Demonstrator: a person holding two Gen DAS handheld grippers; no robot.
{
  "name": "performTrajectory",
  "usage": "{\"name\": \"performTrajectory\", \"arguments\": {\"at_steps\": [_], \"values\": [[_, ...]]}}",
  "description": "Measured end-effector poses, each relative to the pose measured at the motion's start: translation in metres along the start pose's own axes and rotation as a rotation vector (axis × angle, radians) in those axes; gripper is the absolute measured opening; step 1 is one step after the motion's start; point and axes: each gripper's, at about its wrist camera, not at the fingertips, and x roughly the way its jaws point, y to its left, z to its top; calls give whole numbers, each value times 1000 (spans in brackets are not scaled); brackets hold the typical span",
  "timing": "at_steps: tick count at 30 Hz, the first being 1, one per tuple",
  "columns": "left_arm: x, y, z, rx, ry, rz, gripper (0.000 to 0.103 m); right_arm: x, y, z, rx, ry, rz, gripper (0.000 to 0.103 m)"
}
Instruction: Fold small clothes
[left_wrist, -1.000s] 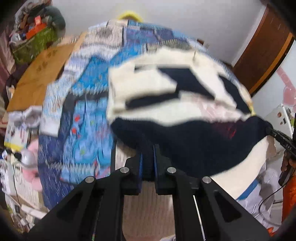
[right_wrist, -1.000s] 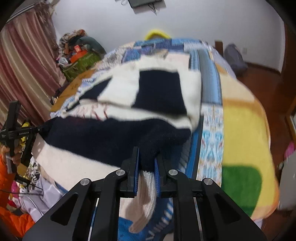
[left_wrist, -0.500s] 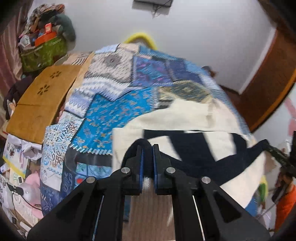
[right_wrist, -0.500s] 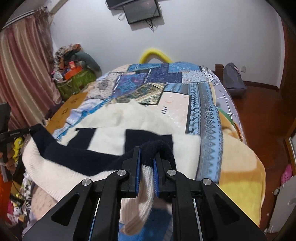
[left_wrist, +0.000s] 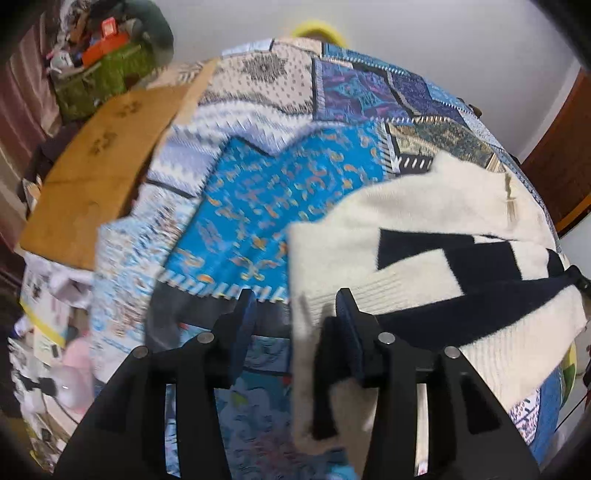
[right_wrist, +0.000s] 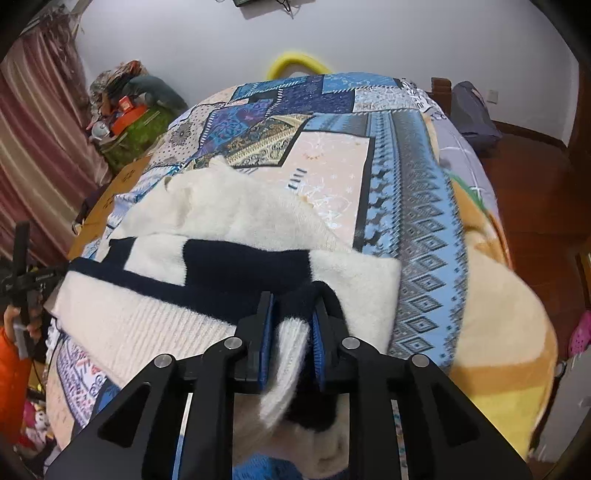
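Note:
A cream and navy knitted sweater (left_wrist: 436, 236) lies folded on the patchwork bedspread (left_wrist: 280, 199). My left gripper (left_wrist: 295, 314) stands open at the sweater's near left corner, whose edge hangs between the jaws and touches the right finger. In the right wrist view the sweater (right_wrist: 229, 236) spreads across the bed's near side. My right gripper (right_wrist: 291, 325) has its jaws partly parted, with the sweater's near right edge still between the pads. The left gripper (right_wrist: 26, 280) shows at the far left edge of that view.
A brown cardboard sheet (left_wrist: 96, 170) lies on the bed's left side. A green box with clutter (right_wrist: 129, 118) stands by the curtain. A yellow blanket (right_wrist: 495, 332) covers the bed's right side. Wooden floor and a dark bag (right_wrist: 472, 110) lie to the right.
Both grippers carried the sweater's near edge forward over the garment and lowered it onto the bed. The left gripper has opened; the right gripper's jaws have widened.

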Motion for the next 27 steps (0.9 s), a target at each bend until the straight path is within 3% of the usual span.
{"name": "performTrajectory", "arguments": {"at_steps": [3,5,10,16,20,27], "values": [[-21,12,-2,-10,-39,14,49,-17,0,0,-10,-37,-18,27],[-30,19,-7,-16,-58,21,55,-31,-1,-2,-12,-80,-56,47],[-36,34,-35,1,-24,39,56,-53,-10,-16,14,-109,-67,48],[-28,24,-64,41,28,-8,56,-61,-13,-41,6,-76,-116,48],[-27,3,-67,113,8,69,56,-52,-9,-51,2,-39,-107,48],[-40,-8,-65,185,-21,93,56,-27,12,-44,-45,-10,-62,48]]}}
